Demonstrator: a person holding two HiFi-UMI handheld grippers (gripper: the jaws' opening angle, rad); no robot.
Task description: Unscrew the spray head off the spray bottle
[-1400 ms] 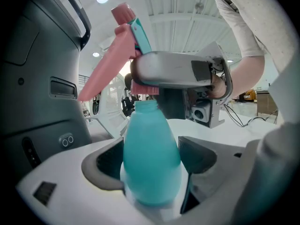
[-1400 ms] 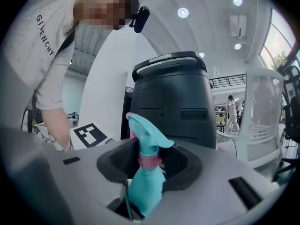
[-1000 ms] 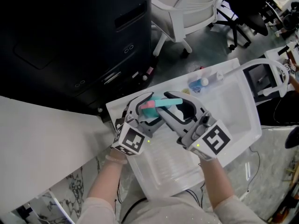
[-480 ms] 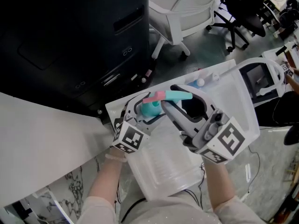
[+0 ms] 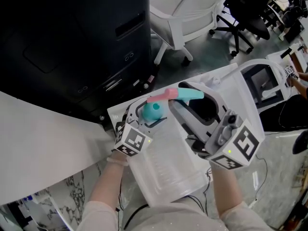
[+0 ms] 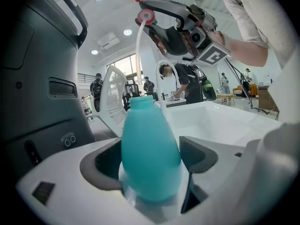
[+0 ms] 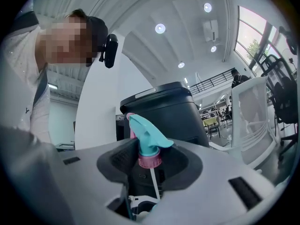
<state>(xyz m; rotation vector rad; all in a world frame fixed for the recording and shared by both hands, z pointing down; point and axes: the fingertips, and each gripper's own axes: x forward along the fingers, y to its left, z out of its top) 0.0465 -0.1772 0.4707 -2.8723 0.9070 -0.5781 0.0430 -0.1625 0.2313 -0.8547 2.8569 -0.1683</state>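
Progress: looking nearly finished, with the spray head (image 7: pixel 146 137) sitting free of the spray bottle (image 6: pixel 150 153) and the bottle's neck standing open and bare.
Remaining: by the look of it, only drawing the dip tube (image 6: pixel 138 55) fully clear of the neck; not showing plainly whether the tube's end is out yet.
Left tongs (image 5: pixel 150 113): pressing both pads on the belly of the spray bottle, holding it upright over the left end of the white tub (image 5: pixel 243 97).
Right tongs (image 7: pixel 151 162): standing partly apart, clamping the spray head around its pink collar, with the dip tube dangling below.
Left hand pose: reaching in low at the tub's left edge, marker cube facing up.
Right hand pose: riding higher than the left, over the tub's middle, carrying the spray head above the bottle.
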